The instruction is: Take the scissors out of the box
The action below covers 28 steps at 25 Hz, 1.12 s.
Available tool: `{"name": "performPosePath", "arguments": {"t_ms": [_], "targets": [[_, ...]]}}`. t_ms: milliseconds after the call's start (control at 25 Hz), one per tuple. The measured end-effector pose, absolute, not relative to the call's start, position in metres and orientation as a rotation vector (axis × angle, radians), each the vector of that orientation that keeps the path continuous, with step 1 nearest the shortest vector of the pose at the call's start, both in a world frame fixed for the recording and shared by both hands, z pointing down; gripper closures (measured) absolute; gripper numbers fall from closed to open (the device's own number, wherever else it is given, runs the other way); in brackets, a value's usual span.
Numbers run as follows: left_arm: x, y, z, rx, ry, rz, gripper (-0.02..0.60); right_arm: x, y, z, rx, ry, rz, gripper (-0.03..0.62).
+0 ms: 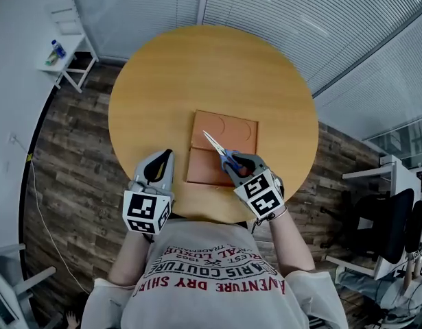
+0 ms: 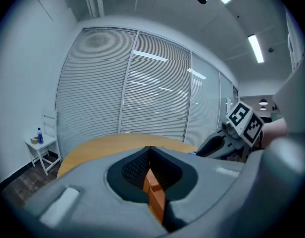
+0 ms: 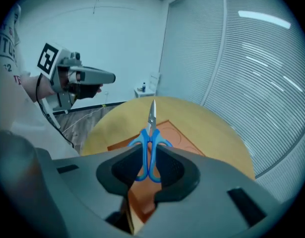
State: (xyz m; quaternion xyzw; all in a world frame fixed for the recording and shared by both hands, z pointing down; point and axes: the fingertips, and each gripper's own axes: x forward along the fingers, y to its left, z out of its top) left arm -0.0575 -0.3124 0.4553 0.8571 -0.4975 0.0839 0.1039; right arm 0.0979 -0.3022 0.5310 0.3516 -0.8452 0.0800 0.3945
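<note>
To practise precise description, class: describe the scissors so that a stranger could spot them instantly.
Find the round wooden table; a flat orange-brown box lies on it, towards the person. Over the box's near part, the right gripper holds the scissors: the only thing there with blue handles and pointed steel blades.

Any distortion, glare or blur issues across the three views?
Head view: fisheye bows the blinds and floor; table evenly lit, no glare. Left gripper view: black round vignette, ceiling lamp blown out, near foreground soft. Right gripper view: same vignette, scissors sharp, lamp reflections streak the blinds.
</note>
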Motion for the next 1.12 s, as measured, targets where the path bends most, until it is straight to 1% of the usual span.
{"name": "performPosePath", "arguments": {"t_ms": [360,560,840,1120], "targets": [[-0.046,-0.318,0.422,2.618,-1.473,0.22,0.571,0.123,-0.321,0.443,1.242,-2.32,0.098,0.502],[-0.034,-0.323,0.407,2.671,-1.449,0.218,0.571,0.145,-0.324,0.408,1.48,-2.383,0.127,0.5],[-0.018,-0.333,0.382,2.754,-1.447,0.198,0.571,0.173,-0.323,0.38,1.686,-2.44,0.138,0.502],[-0.015,-0.339,0.371,2.77,-1.466,0.178,0.571,0.18,-0.322,0.374,1.734,-2.458,0.128,0.502]]}}
